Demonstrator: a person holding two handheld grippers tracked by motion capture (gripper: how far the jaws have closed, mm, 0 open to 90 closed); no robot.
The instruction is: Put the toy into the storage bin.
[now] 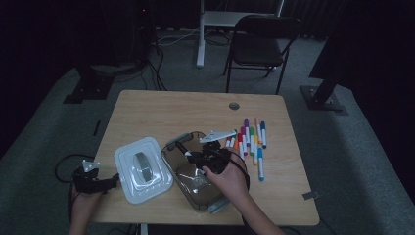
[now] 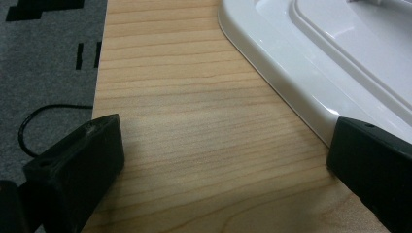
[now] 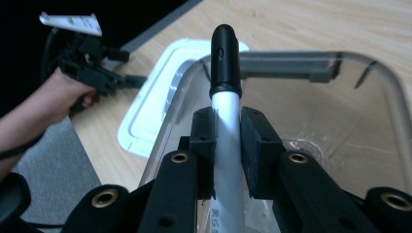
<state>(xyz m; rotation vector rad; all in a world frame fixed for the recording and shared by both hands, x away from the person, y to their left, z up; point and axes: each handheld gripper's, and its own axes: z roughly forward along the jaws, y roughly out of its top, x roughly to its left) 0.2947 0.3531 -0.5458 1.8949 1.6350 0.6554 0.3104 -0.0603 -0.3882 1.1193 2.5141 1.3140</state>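
Your right gripper (image 3: 227, 131) is clamped on a white marker with a black cap (image 3: 225, 73), the barrel pinched between the two black pads and the capped end sticking out past them. In the right gripper view that marker hangs over the clear plastic bin (image 3: 388, 87), its cap pointing toward the bin's far rim with the grey latch. From the high view, your right gripper (image 1: 188, 152) sits above the clear plastic bin (image 1: 188, 196), which stands near the front edge of the wooden table (image 1: 161, 107). Just to the bin's left lies its white lid (image 1: 128, 182), flat on the table and touching or nearly touching the bin's side. To the right of the bin, a loose row of coloured markers (image 1: 250, 139) lies on the table, near your right hand but apart from the bin. Your left gripper (image 2: 223, 160) has its jaws spread wide with nothing between them, low over the bare table at its left edge; one jaw is right beside the corner of the white lid (image 2: 291, 63). In the high view, your left gripper (image 1: 110, 180) points at the lid's left side.
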